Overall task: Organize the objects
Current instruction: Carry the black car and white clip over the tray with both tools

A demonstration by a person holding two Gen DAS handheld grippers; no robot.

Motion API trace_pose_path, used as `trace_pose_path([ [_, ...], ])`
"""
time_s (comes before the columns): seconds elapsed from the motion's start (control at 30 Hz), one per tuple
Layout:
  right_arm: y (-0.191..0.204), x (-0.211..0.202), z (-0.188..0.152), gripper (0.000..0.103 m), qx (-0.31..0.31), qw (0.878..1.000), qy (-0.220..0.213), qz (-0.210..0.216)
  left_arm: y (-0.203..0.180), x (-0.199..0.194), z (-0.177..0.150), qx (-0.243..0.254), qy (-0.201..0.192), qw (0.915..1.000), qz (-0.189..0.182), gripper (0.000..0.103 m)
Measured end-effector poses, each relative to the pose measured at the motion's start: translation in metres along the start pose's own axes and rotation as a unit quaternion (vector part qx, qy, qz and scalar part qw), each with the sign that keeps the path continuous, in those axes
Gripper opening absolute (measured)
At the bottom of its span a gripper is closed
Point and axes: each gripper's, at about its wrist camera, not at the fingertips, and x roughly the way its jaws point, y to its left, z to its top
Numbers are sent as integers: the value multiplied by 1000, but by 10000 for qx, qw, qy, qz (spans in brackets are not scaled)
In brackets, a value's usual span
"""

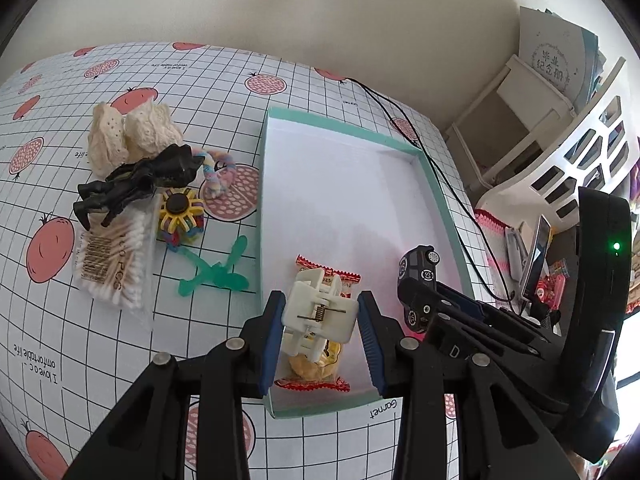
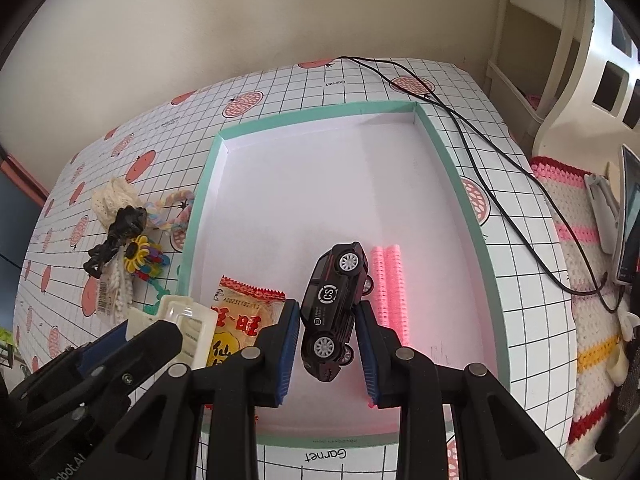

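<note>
My left gripper (image 1: 321, 308) is shut on a white claw hair clip (image 1: 320, 312), held just above a red-edged snack packet (image 1: 316, 360) at the near end of the teal-rimmed white box (image 1: 434, 184). My right gripper (image 2: 327, 314) is shut on a black toy car (image 2: 334, 308), tilted nose-down over the box floor (image 2: 304, 200). A pink ribbed strip (image 2: 390, 284) lies in the box just right of the car. The right wrist view shows the clip (image 2: 184, 320) at the lower left beside the packet (image 2: 244, 312). In the left wrist view the car (image 1: 418, 280) hangs at the right.
Left of the box on the checked cloth lie cream knit pieces (image 1: 128, 136), a black toy figure (image 1: 136, 184), a pastel twisted ring (image 1: 218, 172), a yellow flower toy (image 1: 180, 216), a cotton swab pack (image 1: 116, 260) and a green plastic piece (image 1: 216, 272). A black cable (image 2: 500, 184) runs right of the box.
</note>
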Motion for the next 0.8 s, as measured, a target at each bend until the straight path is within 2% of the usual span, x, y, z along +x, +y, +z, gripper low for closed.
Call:
trace_pose_path([
  [0.57, 1, 14, -6, 32, -54, 9995, 296, -83, 4, 14, -3, -85, 256, 9996, 84, 38],
  [0.8, -2, 12, -5, 32, 25, 9996, 236, -127, -1, 9, -1, 33, 107, 9999, 12, 38],
])
